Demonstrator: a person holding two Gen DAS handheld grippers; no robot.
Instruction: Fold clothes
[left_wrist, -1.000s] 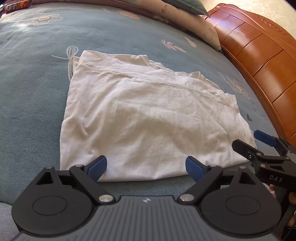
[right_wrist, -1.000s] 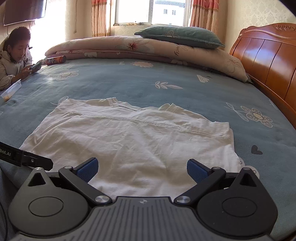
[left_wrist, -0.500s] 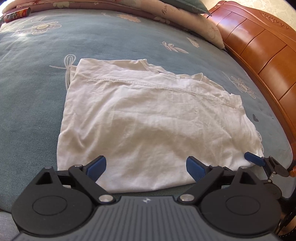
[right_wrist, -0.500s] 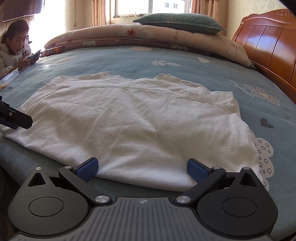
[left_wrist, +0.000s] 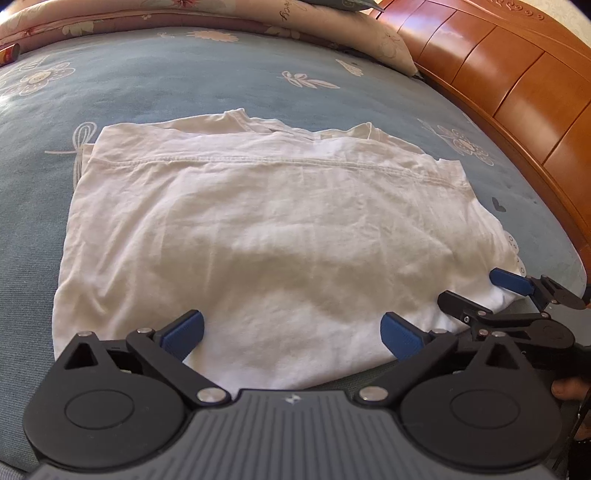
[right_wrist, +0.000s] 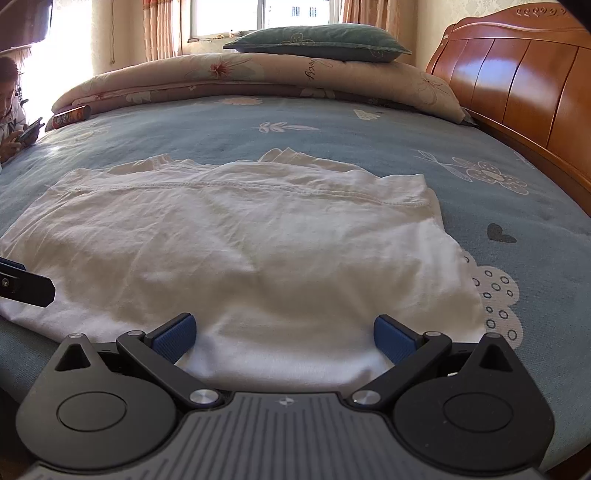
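Over the folded white cotton shirt's near hem, the left gripper is opening wide, nothing pinched; the right gripper beside it gapes empty.

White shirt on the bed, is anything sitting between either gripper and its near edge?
Nothing visible. The white shirt lies flat on the blue bedspread; the left gripper, jaws opening, and the open right gripper both face its near edge unobstructed.

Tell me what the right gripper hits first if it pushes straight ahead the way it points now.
Most likely the near edge of the white shirt: the right gripper points down at it with its jaws open over the cloth, nothing between them. The blue bedsheet lies directly beneath. Depth is hard to judge here.
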